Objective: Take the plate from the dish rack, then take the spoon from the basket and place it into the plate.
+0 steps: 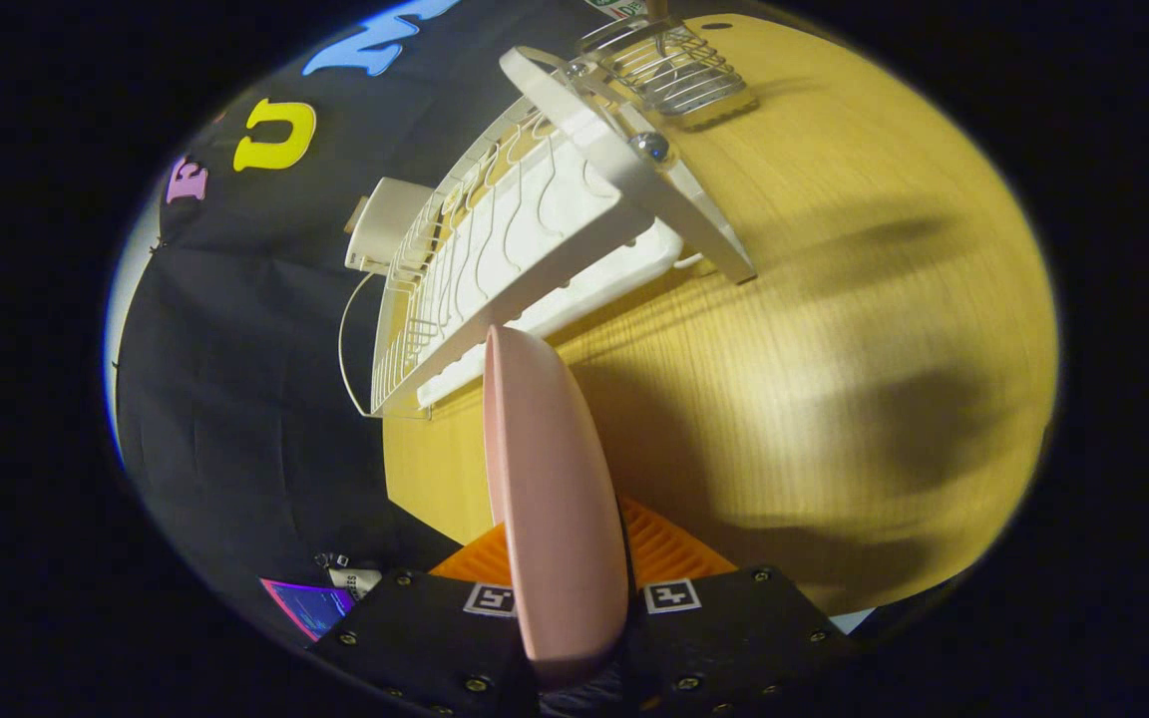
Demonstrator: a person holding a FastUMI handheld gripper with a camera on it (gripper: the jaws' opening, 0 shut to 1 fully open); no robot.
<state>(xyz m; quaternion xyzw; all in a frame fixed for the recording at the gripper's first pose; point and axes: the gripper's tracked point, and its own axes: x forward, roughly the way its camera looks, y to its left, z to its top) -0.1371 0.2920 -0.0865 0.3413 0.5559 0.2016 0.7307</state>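
Smooth pink plate (550,499) — edge-on, clamped in gripper (574,558).

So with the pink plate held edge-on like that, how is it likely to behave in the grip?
The pink plate looks rigid: its rim keeps a clean curve between the gripper fingers. Its smooth surface probably makes it slippery. Pinched near one edge, with most of it reaching ahead toward the dish rack, it may pivot.

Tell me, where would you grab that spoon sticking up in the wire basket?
By its handle, from above. The wire basket at the dish rack's far end walls in the lower part, so only the upright handle stands free. For now the gripper is shut on the pink plate, held edge-on between its fingers over the wooden table, so that goes down first.
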